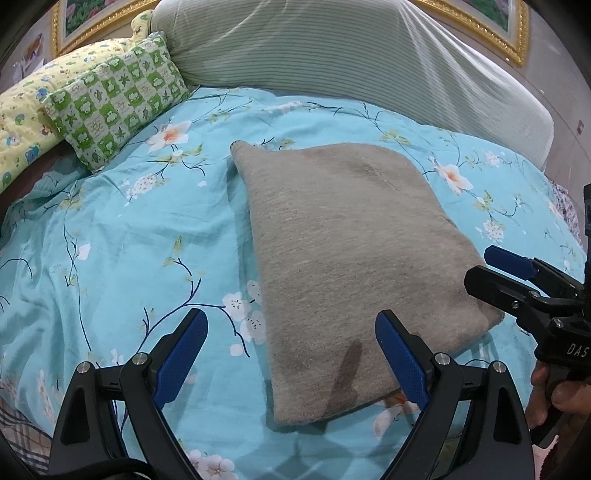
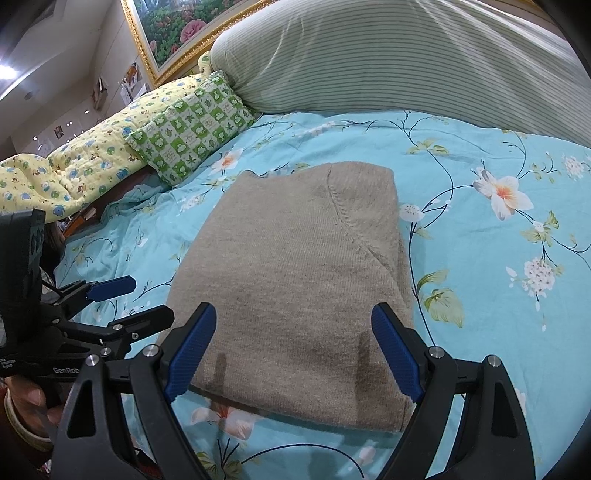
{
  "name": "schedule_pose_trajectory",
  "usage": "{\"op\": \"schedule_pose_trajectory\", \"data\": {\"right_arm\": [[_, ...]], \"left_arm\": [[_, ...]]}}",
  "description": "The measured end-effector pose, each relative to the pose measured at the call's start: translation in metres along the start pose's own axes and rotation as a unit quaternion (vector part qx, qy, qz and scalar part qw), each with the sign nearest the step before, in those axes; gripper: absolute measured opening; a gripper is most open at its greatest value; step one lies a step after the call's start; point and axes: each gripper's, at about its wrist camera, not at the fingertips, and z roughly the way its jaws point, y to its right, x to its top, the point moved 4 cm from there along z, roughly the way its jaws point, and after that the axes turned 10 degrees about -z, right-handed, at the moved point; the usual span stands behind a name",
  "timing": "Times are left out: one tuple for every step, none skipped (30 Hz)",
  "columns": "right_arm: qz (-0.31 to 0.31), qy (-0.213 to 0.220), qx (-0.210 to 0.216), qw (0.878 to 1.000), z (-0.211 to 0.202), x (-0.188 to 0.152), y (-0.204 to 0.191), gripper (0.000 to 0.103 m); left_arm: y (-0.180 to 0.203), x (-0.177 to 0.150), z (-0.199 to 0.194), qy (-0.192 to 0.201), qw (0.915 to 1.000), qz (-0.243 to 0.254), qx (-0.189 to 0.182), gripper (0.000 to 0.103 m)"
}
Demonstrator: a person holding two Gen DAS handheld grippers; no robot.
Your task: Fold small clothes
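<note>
A grey-brown knit garment (image 1: 351, 258) lies folded into a neat rectangle on the turquoise floral bedspread (image 1: 129, 229); it also shows in the right wrist view (image 2: 295, 266). My left gripper (image 1: 291, 354) is open and empty, its blue pads just above the garment's near left corner. My right gripper (image 2: 293, 350) is open and empty, hovering over the garment's near edge. The right gripper also shows at the right of the left wrist view (image 1: 491, 269), by the garment's right corner. The left gripper also shows at the left of the right wrist view (image 2: 147, 299).
A green checked pillow (image 1: 114, 99) and a yellow patterned quilt (image 1: 22, 114) lie at the back left. A large striped bolster (image 1: 351, 59) runs along the head of the bed. Gold-framed pictures (image 2: 173, 33) hang behind.
</note>
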Motion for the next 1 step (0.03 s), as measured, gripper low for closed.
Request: {"op": "schedule_pose_trajectory", "data": {"right_arm": [[0.000, 0.000, 0.000, 1.000, 0.0006, 0.0004, -0.0005, 0.086]], "left_arm": [[-0.0002, 0.0003, -0.0003, 0.001, 1.0000, -0.001, 0.002, 0.093]]}}
